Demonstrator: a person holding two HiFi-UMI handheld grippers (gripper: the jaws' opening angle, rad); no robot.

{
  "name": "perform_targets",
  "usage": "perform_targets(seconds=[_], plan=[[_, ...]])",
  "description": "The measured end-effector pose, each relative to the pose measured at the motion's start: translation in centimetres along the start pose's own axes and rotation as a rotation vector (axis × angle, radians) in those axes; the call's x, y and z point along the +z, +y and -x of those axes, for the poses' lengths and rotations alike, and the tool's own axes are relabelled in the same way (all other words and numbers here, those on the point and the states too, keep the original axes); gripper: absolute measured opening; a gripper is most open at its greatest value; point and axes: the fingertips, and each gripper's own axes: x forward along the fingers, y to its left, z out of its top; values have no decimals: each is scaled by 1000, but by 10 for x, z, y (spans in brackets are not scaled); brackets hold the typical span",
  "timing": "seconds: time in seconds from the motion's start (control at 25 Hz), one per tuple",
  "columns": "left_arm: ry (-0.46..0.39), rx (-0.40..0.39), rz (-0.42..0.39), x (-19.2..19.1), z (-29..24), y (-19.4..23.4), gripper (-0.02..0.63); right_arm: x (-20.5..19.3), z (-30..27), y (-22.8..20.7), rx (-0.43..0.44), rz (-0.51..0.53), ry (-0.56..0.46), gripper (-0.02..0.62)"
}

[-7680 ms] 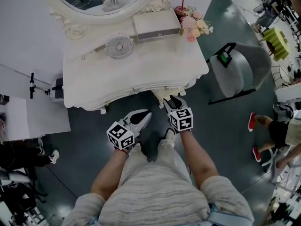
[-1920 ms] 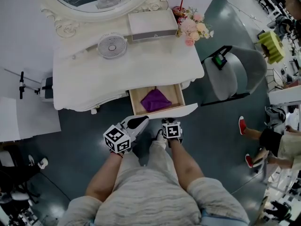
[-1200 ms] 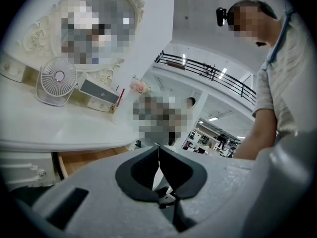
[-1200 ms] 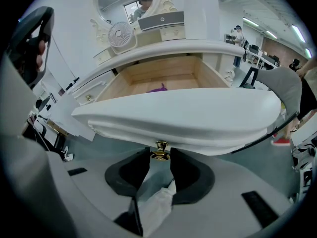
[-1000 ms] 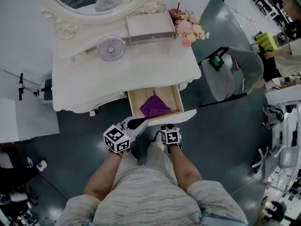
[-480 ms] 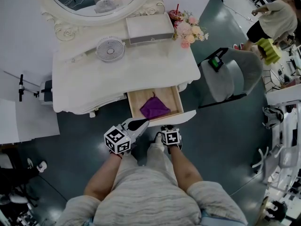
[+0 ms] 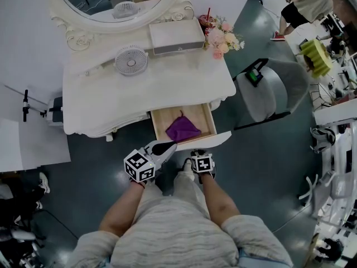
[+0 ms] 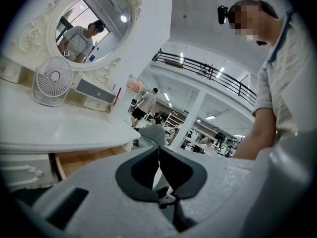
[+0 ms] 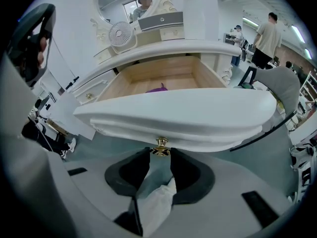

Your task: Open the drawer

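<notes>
- The white dressing table (image 7: 100, 102) fills the left and middle of the head view. The drawer belongs to its right-hand part.
- The left gripper (image 8: 158, 151) hangs about level, a little to the left of the drawer front. Its jaws are together with nothing between them, and it takes no part in this step.
- The drawer (image 7: 161, 116) is pulled well out from the table's front edge, toward the person. Its wooden inside is bare except for a purple cloth (image 7: 181, 129) lying near the middle.
- The right gripper (image 9: 160, 155) points steeply down at the curved white drawer front (image 9: 198, 115). Its jaw tips appear to pinch the small gold knob (image 9: 160, 144) from both sides.
- I judge the pull to be at its end and the task as good as done.
- The next move calls for the right jaws to spread off the knob. The gripper should then back straight away, without nudging the front inward.
</notes>
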Motion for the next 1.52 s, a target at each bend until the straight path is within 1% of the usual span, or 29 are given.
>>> perform_targets(seconds=[0.2, 0.24, 0.28, 0.4, 0.48, 0.6, 0.72, 0.96, 1.08, 1.32, 1.44, 1.52], plan=[[-2, -6, -10, 3, 2, -3, 17, -5, 5, 0, -12, 55, 16, 117], [-2, -7, -12, 3, 2, -4, 17, -8, 4, -1, -12, 66, 23, 93], [-1, -8, -13, 3, 3, -4, 17, -12, 5, -1, -13, 80, 33, 21], [-1, -14, -15, 3, 4, -7, 17, -21, 15, 3, -10, 122, 54, 9], [1, -19, -17, 3, 4, -9, 17, -21, 22, 8, 13, 125, 33, 9], [3, -27, -20, 4, 6, -12, 17, -13, 32, 22, 64, 125, -31, 9], [6, -33, -28, 4, 8, -15, 17, -4, 50, 41, 136, 134, -78, 9], [12, -39, -45, 9, 16, -22, 17, 33, 99, 71, 257, 126, -222, 9], [7, -43, -51, 12, 22, -25, 17, 55, 126, 81, 284, 111, -301, 9], [-19, -53, -59, 25, 36, -36, 17, 103, 175, 99, 304, 105, -468, 9], [-34, -56, -76, 35, 42, -42, 17, 125, 200, 106, 313, 97, -545, 9], [-47, -60, -93, 43, 45, -46, 17, 138, 214, 111, 315, 113, -587, 9]])
